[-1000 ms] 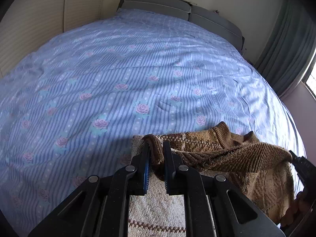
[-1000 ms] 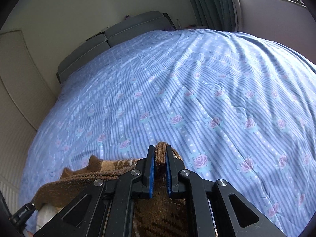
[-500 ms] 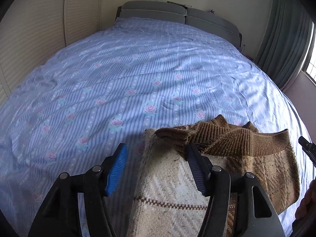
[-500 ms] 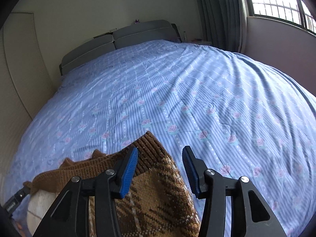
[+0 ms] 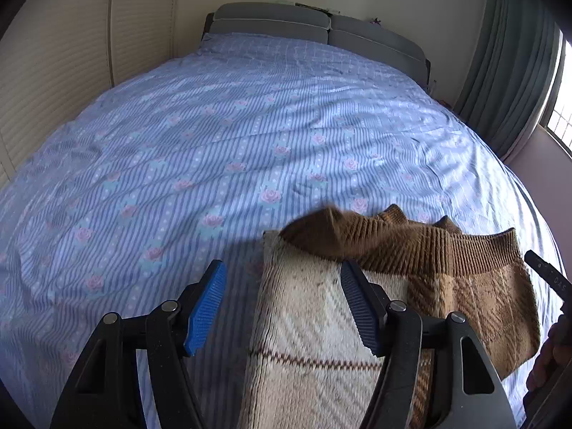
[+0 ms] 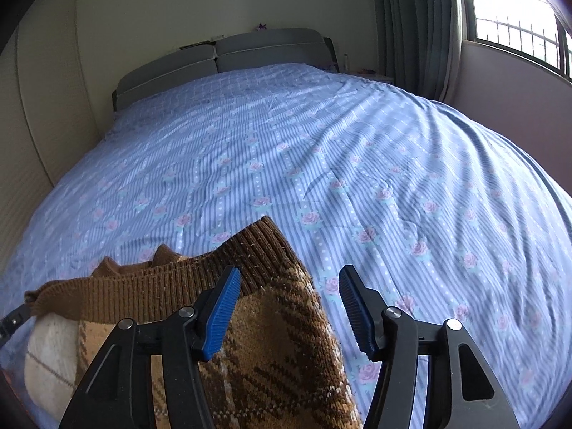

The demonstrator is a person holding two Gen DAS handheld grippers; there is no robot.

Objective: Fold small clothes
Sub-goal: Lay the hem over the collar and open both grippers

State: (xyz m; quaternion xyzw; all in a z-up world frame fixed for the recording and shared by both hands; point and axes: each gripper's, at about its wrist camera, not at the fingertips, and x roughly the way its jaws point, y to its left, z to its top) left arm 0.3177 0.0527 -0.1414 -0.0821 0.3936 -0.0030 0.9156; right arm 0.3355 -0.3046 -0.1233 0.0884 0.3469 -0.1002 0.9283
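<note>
Left wrist view: left gripper spread wide, gripping nothing, blue pads to either side of the sweater's cream edge. Sweater folded on the bedspread, brown ribbed hem on top. At far right, tip of the other tool with small pale lettering, roughly "DAS", too small to read for certain; fingers of a hand beside it. Grey headboard, slatted wall panels and curtain beyond.

Right wrist view: right gripper likewise spread and empty, above the sweater's brown plaid corner, nothing between its pads but knit and bedspread below. Barred window at upper right, curtain beside it, headboard behind.
</note>
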